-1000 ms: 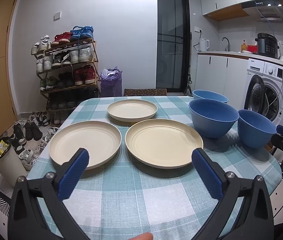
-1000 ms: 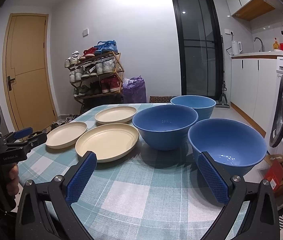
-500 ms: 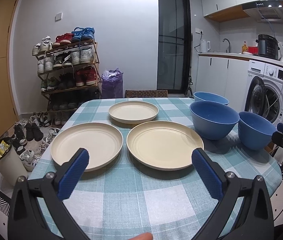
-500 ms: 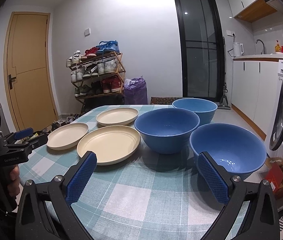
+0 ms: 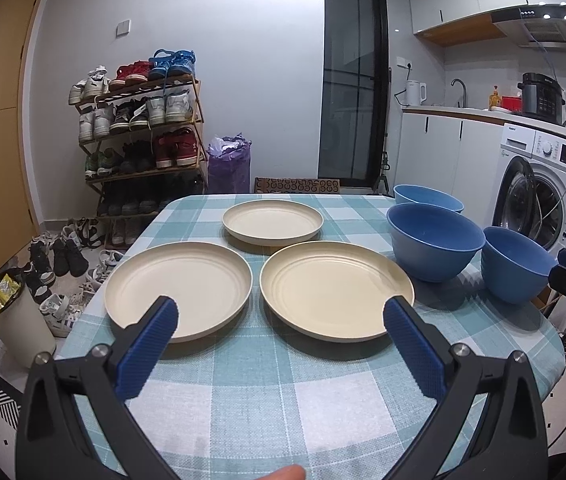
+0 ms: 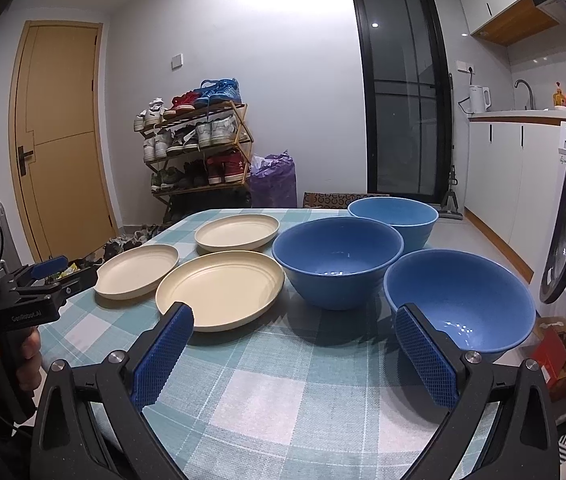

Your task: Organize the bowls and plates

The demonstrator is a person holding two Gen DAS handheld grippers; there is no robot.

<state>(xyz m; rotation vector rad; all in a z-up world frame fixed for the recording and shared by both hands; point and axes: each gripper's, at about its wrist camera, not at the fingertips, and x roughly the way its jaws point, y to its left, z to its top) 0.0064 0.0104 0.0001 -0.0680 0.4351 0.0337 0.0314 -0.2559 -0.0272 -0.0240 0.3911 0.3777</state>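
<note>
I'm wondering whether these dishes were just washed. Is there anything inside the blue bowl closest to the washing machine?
The nearest bowl holds no food or objects; only small bright glints show on its bottom, water drops or light reflections, I cannot tell which. The hand-held gripper's finger covers part of its near rim.

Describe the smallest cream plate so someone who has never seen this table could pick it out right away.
Start at the checked teal tablecloth, where three cream plates sit left of three blue bowls. The smallest cream plate lies alone at the far end, toward the dark glass door. Unlike the two larger plates side by side at the near edge, it sits behind them, visibly smaller.
</note>
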